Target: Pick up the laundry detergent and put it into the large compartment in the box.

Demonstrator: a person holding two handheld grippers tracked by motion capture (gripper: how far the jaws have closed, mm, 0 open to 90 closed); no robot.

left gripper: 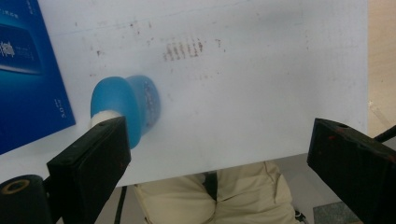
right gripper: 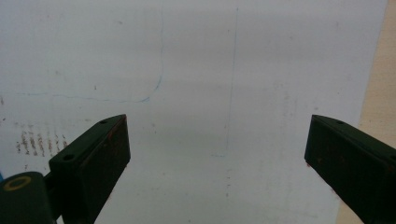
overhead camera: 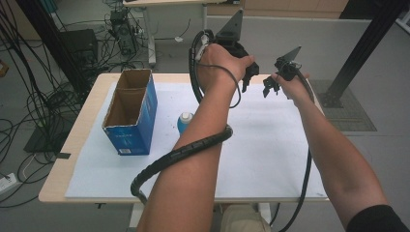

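two grippers gape empty above white sheet on wooden table, cables on floor

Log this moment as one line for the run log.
left gripper: open, raised | right gripper: open, raised | blue bottle: on white sheet beside open blue box, untouched

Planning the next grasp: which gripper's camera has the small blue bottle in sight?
The left gripper: its view shows the small blue white-capped bottle past its jaw, while the right gripper looks at bare white sheet.
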